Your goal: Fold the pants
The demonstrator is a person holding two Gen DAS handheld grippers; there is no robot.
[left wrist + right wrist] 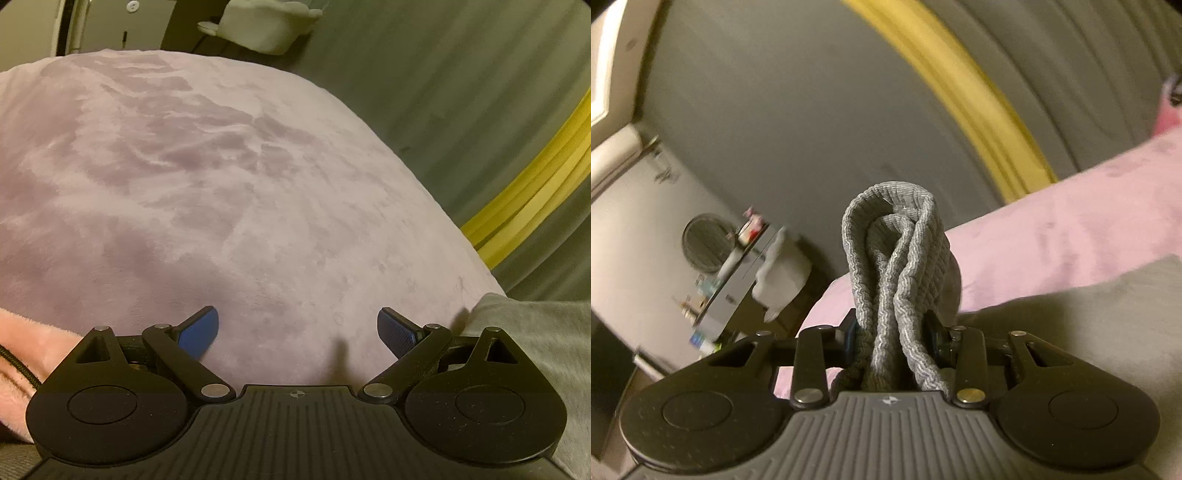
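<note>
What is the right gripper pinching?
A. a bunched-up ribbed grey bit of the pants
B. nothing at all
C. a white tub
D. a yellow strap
A: in the right wrist view the right gripper has its jaws closed on a bunched ribbed grey fold of the pants, which sticks up between them above the pink blanket.

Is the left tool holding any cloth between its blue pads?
No. The left tool is open, and only the flat pink blanket shows between its pads.
</note>
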